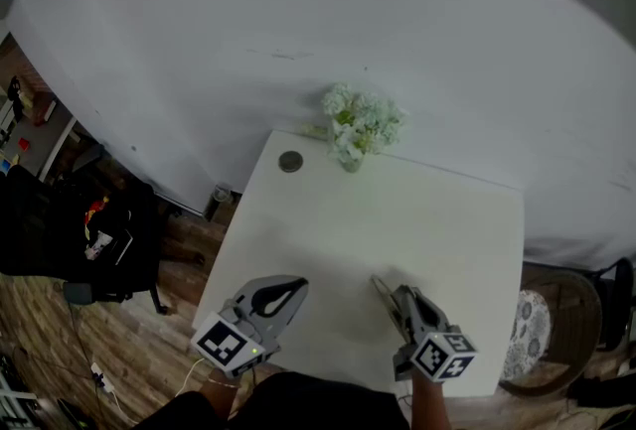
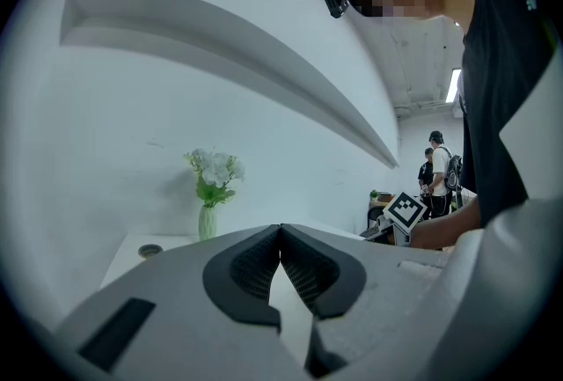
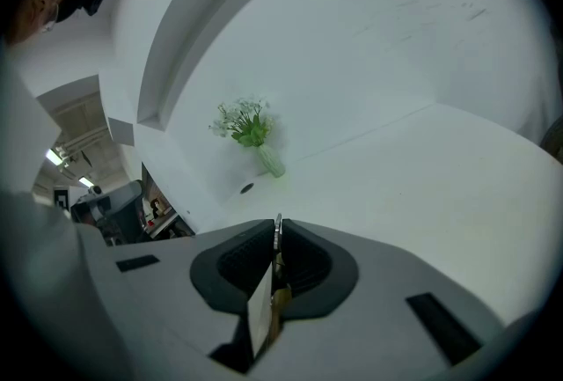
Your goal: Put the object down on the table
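Observation:
My right gripper (image 1: 388,291) (image 3: 277,234) hovers over the near right part of the white table (image 1: 447,219), shut on a thin flat object (image 3: 274,278) held edge-on. The object shows a silvery edge at the tips, a white part and a brownish part lower down. In the head view its thin tip (image 1: 379,286) sticks out ahead of the jaws. My left gripper (image 1: 295,291) (image 2: 281,236) stays over the table's near left side, its pads meeting with nothing between them. The right gripper's marker cube (image 2: 404,212) shows in the left gripper view.
A vase of white flowers (image 1: 360,125) (image 2: 209,190) (image 3: 251,133) stands at the table's far edge against the white wall. A round dark grommet (image 1: 290,161) (image 2: 150,251) sits at the far left corner. A black chair (image 1: 89,239) is left of the table, a wooden chair (image 1: 556,319) right.

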`<state>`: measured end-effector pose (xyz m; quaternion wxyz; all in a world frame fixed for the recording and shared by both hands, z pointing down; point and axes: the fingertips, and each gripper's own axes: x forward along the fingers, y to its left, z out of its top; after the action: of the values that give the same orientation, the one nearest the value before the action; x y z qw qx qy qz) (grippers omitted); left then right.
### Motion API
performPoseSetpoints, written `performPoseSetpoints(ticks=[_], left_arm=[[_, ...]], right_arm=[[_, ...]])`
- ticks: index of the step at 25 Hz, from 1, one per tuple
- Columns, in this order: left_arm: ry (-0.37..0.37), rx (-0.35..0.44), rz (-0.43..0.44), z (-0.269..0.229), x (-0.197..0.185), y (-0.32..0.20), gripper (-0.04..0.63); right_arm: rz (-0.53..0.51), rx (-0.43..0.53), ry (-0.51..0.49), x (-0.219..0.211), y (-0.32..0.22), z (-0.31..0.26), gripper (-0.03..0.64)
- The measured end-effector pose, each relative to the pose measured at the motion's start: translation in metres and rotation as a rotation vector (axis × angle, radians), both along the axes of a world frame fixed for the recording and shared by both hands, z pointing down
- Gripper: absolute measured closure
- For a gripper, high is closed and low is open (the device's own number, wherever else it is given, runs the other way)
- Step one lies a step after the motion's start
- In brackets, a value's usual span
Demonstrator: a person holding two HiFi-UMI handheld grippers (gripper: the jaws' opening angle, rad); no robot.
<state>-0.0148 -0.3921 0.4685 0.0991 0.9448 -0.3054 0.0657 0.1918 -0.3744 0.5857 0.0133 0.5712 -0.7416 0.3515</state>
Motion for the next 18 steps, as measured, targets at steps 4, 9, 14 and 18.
performPoseSetpoints(ticks=[4,9,14,18], left_arm=[[-0.003,-0.002,-0.004,0.0,-0.002,0.002,0.595],[0.0,-0.006,-0.006,0.0,-0.002,0.003,0.595],[0.0,-0.006,-0.009,0.001,-0.003,0.004,0.596],[0.001,-0.005,-0.012,0.0,-0.004,0.005,0.595]], right_arm=[[-0.001,-0.006,0.008,0.0,0.002,0.003,0.591],[-0.005,-0.011,0.023,0.001,0.003,0.007,0.591],[-0.006,-0.015,0.03,0.002,0.004,0.008,0.591],[-0.011,-0.025,0.031,0.0,0.006,0.012,0.591]])
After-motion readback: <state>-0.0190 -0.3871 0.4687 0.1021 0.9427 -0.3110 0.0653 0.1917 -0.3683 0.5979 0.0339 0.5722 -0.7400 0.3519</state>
